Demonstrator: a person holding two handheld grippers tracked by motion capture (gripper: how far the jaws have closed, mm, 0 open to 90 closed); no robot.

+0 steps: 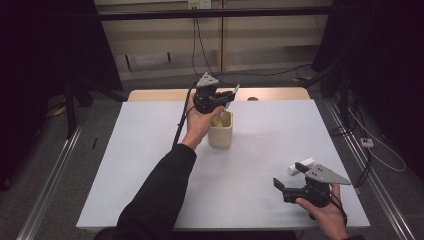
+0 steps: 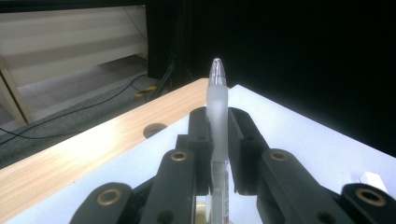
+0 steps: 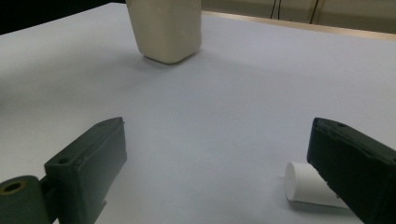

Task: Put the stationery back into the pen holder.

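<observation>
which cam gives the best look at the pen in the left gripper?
Left gripper view: the pen stands clamped between the left gripper's jaws, capped tip up. High view shows just a sliver above the cream cup.

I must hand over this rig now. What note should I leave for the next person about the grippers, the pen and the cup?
Left gripper: shut on the pen, held above the cream cup near the table's far edge.
Right gripper: open, holding nothing, low over the table at the near right; a small white block lies by its jaw.
Done: pen picked up and brought over the cup.
Left: probably lower the pen into the cup and release. The white block is not yet picked up.
</observation>
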